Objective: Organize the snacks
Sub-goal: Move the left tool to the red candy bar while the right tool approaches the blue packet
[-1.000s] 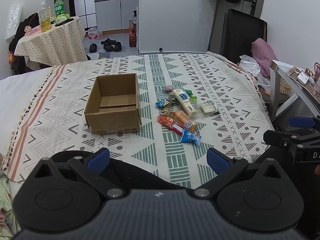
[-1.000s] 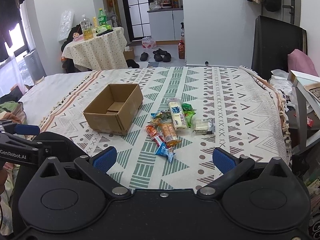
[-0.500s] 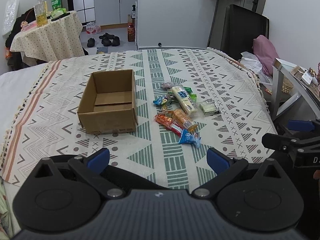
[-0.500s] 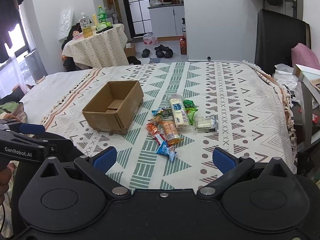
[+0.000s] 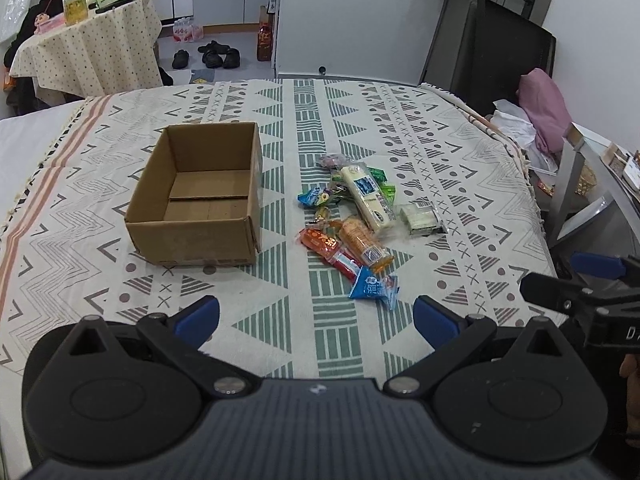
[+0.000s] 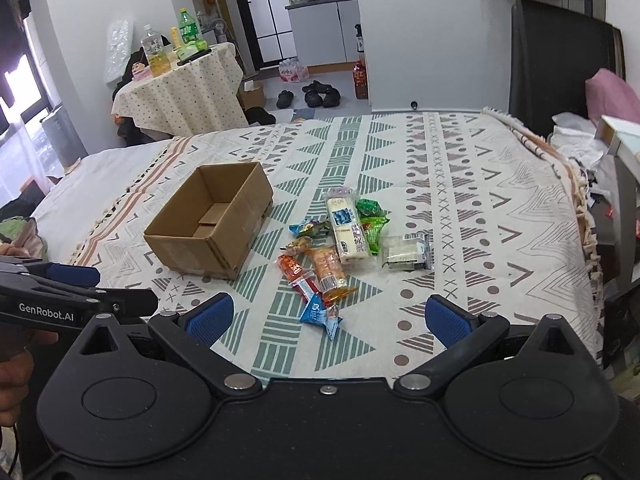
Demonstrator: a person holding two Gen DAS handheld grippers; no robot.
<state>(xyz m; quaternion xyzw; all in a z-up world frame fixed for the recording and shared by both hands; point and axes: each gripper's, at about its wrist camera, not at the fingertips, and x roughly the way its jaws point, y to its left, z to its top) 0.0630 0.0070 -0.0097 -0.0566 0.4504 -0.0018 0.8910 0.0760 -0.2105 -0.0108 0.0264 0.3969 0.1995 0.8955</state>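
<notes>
Both grippers moved closer, left gripper [image 5: 316, 316] and right gripper [image 6: 326, 318] spread, empty. Snacks [image 5: 352, 220] light, crinkly; pinch mid-wrapper for box [image 5: 200, 204].

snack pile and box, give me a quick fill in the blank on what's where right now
1. The cardboard box holds ____ snacks.
2. The snack nearest both grippers is the small ____ packet.
3. The snack pile lies to the ____ of the box.
4. The left gripper and the right gripper both have their jaws ____.

Missing words: no; blue; right; open
</notes>
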